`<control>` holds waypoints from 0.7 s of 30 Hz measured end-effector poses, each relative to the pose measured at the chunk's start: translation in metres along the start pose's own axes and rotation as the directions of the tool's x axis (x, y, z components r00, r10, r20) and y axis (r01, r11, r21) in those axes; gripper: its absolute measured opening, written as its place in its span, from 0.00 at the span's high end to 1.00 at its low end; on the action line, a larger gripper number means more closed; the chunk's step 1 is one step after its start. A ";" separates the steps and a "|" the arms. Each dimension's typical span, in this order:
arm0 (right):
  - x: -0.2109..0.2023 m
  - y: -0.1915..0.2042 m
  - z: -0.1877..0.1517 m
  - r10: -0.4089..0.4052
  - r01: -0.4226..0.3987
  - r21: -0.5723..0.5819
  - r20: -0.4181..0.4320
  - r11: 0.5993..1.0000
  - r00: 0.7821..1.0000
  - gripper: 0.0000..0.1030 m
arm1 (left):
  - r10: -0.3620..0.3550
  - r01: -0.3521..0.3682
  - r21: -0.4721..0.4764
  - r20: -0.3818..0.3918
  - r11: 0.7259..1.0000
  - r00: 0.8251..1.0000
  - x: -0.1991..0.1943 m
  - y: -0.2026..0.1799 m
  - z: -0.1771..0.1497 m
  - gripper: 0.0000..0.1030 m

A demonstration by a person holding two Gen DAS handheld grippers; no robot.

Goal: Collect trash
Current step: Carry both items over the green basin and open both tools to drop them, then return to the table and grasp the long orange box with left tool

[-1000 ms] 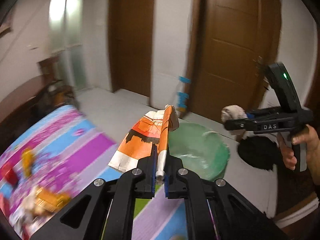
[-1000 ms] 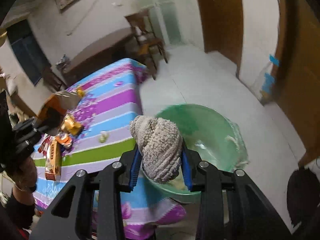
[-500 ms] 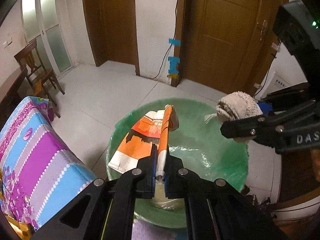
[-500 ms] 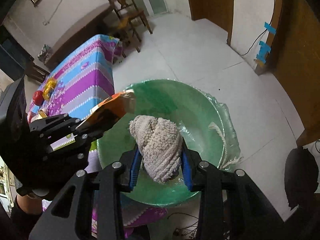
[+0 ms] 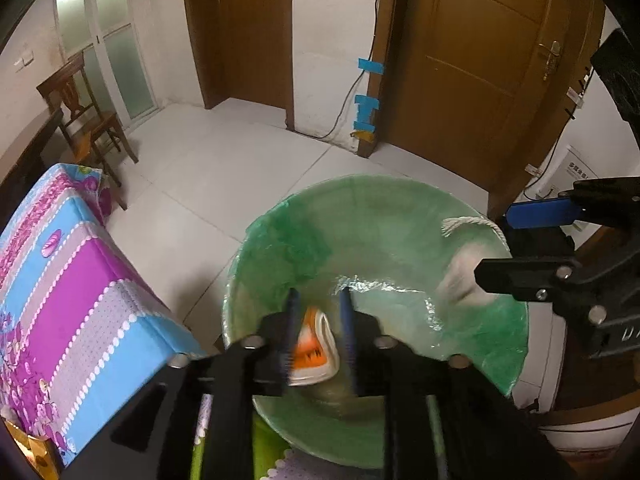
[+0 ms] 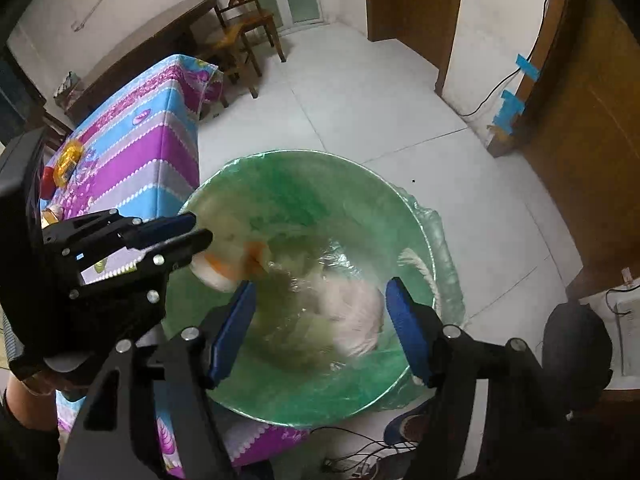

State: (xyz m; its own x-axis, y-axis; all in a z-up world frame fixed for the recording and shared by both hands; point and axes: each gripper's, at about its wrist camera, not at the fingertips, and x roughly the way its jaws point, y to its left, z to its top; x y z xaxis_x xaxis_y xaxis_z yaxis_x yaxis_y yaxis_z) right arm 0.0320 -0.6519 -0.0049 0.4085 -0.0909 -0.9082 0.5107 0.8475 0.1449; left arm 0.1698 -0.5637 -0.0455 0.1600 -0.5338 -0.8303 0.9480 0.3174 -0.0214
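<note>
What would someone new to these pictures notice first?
A big green-lined bin fills the middle, beside the striped tablecloth. The left hand-held gripper and right hand-held gripper are opening over it, letting go an orange wrapper and a blurred pale cloth wad.

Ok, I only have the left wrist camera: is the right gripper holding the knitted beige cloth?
Observer: No. The right gripper is opening its jaws, with both pads clear of the knitted beige cloth, which is a blur inside the green bag-lined bin.
Operator: Anything to collect on the table's far end?
Observer: A small yellow item lies on the striped tablecloth, with a red one beside it.
Operator: And the floor by the bin?
Observer: Loose cables lie on it at the bin's near side.
</note>
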 end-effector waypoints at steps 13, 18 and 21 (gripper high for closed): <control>-0.011 -0.002 -0.016 -0.038 0.038 -0.001 0.031 0.999 0.999 0.37 | 0.054 -0.056 0.032 0.048 0.998 0.997 -0.029 -0.012 -0.015 0.73; -0.019 -0.002 -0.026 -0.054 0.052 0.020 0.098 0.998 0.994 0.37 | 0.117 -0.116 -0.015 0.115 0.993 0.986 -0.050 -0.012 -0.025 0.65; -0.023 0.002 -0.036 -0.101 0.096 0.041 0.170 0.995 0.980 0.37 | 0.169 -0.162 -0.055 0.148 0.985 0.974 -0.065 -0.013 -0.033 0.64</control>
State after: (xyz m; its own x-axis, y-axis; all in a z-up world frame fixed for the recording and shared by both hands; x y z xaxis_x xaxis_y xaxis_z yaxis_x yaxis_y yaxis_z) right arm -0.0036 -0.6294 0.0022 0.4774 -0.2641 -0.8381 0.5779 0.8128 0.0731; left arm 0.1378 -0.5073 -0.0102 0.3566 -0.5829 -0.7302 0.8931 0.4422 0.0832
